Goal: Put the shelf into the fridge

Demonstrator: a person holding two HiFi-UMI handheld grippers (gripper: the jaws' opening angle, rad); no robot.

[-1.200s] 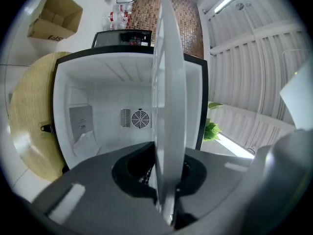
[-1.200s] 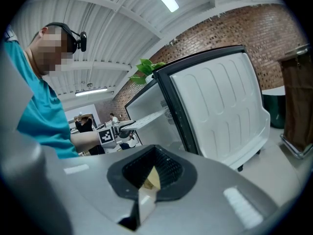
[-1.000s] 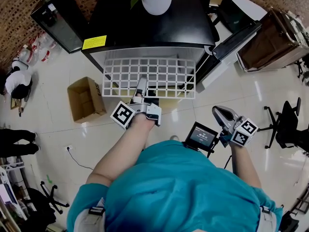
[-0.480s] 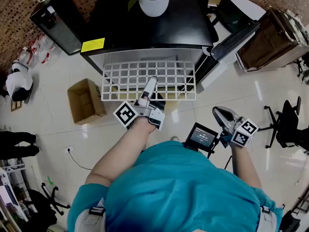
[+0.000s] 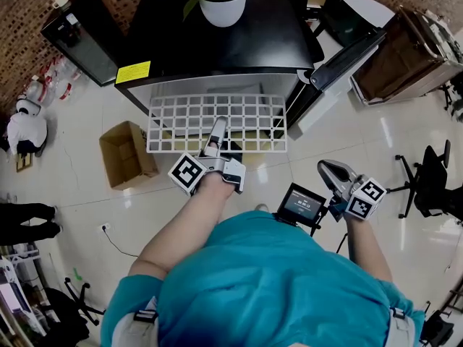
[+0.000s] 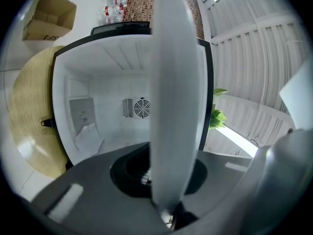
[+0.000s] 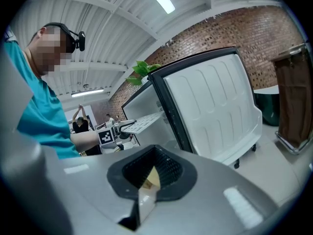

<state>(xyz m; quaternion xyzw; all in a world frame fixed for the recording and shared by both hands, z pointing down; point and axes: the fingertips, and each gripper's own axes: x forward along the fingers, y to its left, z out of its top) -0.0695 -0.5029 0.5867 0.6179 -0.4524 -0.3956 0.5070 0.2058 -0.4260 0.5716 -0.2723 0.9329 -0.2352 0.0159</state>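
Shelf of white wire grid (image 5: 246, 118) lies flat and level in front of the open fridge (image 5: 275, 42). Its long sides run left to right across the fridge mouth. The left gripper (image 5: 216, 132) is clamped on the middle of the near long edge, so the whole shelf reaches straight away from the gripper, toward the fridge.

In the head view, the shelf's far edge sits at the front lip of the fridge's black top. Whether it has crossed into the cavity cannot be told from above. A potted plant (image 5: 222, 9) stands on top of the fridge.

The left gripper view looks along the shelf edge-on. It appears as a broad white band running straight into the white fridge interior (image 6: 98, 111), in line with a round fan vent (image 6: 142, 107) on the back wall.

The right gripper (image 5: 327, 169) hangs low at the person's right side, well apart from the shelf. Its jaws are pressed together with nothing between them. Beside it, the fridge door (image 5: 347, 53) stands swung open to the right.

The left hand alone carries the load and is the nearer one. Judging from this, the next move is a straight forward push along the gripper's own line, keeping the shelf level so that both short ends meet the side walls evenly.
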